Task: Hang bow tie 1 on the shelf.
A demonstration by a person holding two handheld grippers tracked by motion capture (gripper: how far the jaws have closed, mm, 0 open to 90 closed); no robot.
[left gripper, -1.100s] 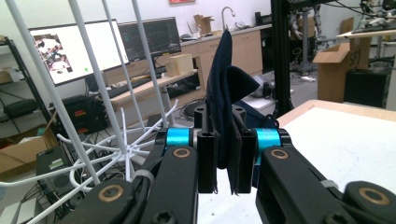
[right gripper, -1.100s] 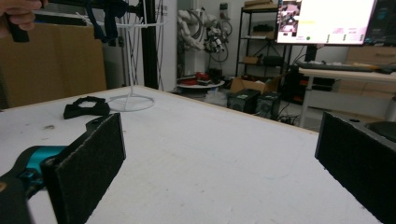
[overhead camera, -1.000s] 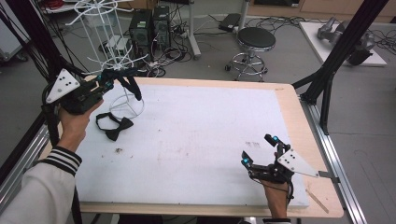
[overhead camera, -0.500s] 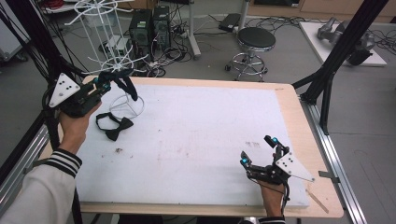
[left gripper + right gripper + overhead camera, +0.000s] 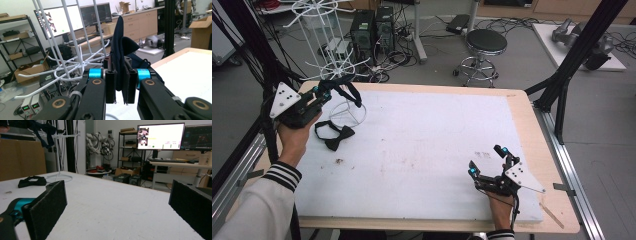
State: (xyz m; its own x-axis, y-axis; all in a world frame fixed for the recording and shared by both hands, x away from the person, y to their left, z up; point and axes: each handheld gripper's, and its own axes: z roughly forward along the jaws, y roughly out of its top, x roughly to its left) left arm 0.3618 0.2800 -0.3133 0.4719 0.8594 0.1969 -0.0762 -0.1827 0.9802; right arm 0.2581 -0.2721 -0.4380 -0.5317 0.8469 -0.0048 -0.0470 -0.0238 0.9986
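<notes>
high view: the left gripper, raised at the far left corner of the table, is clenched on a dark bow tie, whose band hangs from the jaws beside the white wire rack. left gripper view: the fabric of the bow tie is pinched between the two pads and stands up above them, with the rack's hooked arms just to the left. a second bow tie lies on the white mat by the rack's ring base. the right gripper rests near the right edge of the table, jaws released and wide apart, holding nothing. step in hand, as judged: hanging the held tie on the rack. the next move calls for carrying the band over a free hook, then releasing it.
</notes>
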